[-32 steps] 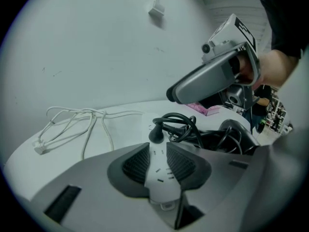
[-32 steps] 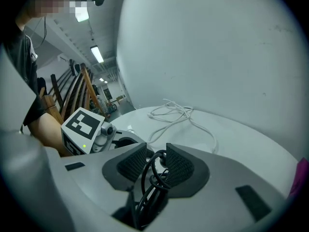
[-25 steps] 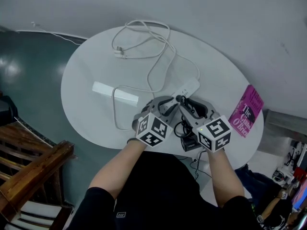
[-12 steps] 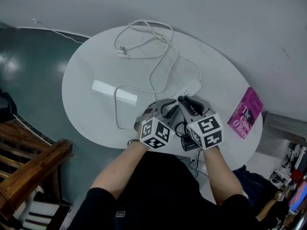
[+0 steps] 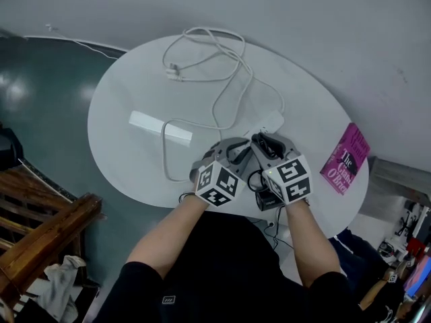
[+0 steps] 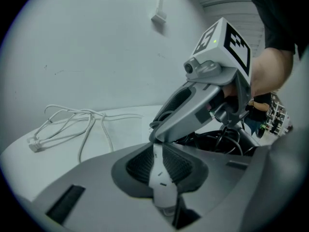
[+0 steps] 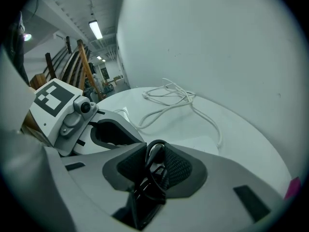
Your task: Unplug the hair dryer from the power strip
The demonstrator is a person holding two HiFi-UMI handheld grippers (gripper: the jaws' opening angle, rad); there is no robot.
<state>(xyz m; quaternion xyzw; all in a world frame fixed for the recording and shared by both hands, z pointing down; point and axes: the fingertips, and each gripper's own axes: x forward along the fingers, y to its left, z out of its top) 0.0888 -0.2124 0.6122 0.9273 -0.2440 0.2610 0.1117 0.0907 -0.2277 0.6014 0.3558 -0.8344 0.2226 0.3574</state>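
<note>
The white power strip point(image 5: 268, 122) lies on the round white table point(image 5: 121, 106), its cord point(image 5: 222, 79) looping toward the far side. My left gripper point(image 5: 236, 148) is at the strip's near end. In the left gripper view the strip's white end point(image 6: 158, 178) stands between the ribbed pads point(image 6: 137, 164), and the jaws are closing on it. My right gripper point(image 5: 261, 143) is just right of it. In the right gripper view it point(image 7: 153, 168) is shut on the hair dryer's black plug and cord point(image 7: 150, 180). The black hair dryer point(image 5: 267, 199) lies beneath my right hand.
A flat white box point(image 5: 160, 128) rests on the table's left half. A pink book point(image 5: 345, 159) lies at the right edge. A wooden chair point(image 5: 40, 234) stands on the floor at the lower left. The right gripper's marker cube point(image 6: 227, 37) fills the left gripper view's upper right.
My right gripper has sunk a little and drawn closer to the left one. The left hand has stayed in place at the strip.
</note>
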